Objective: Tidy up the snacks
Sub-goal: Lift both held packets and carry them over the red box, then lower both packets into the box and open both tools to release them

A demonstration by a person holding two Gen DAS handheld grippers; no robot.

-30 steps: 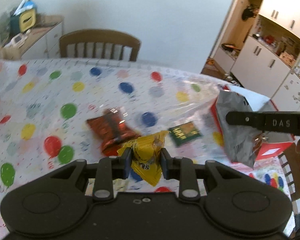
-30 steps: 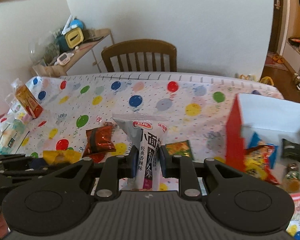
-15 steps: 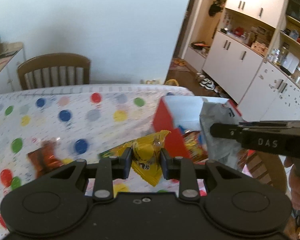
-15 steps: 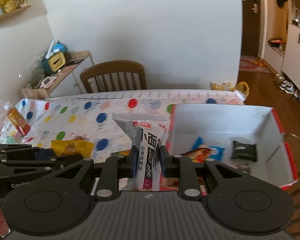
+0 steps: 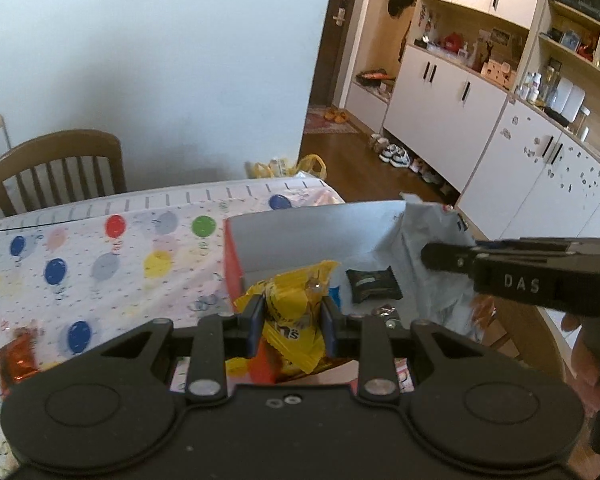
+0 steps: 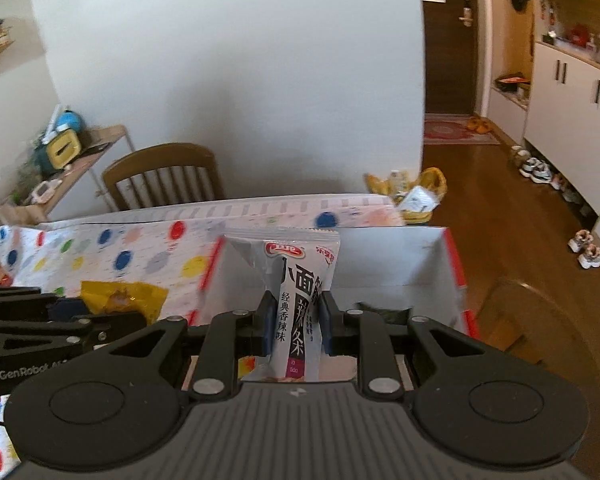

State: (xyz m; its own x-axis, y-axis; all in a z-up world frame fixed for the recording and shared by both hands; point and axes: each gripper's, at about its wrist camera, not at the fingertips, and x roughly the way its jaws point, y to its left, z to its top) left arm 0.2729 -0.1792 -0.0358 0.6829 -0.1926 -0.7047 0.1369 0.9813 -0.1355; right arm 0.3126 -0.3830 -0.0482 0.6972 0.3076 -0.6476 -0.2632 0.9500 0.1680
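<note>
Balloon-print tablecloth (image 5: 100,240) covers the table, with a red-walled box (image 5: 233,256) at its right end. From the left wrist, the left gripper (image 5: 292,316) is clenched on a yellow pack (image 5: 296,312) held over the box's near left corner, so the drop lies straight below; a dark packet (image 5: 374,284) lies inside, and the right gripper's grey bag (image 5: 432,264) hangs over the right side.

From the right wrist, the right gripper (image 6: 294,320) grasps that bag (image 6: 300,292) upright, long axis vertical, above the box middle. Only this view shows the far box wall (image 6: 396,256).
</note>
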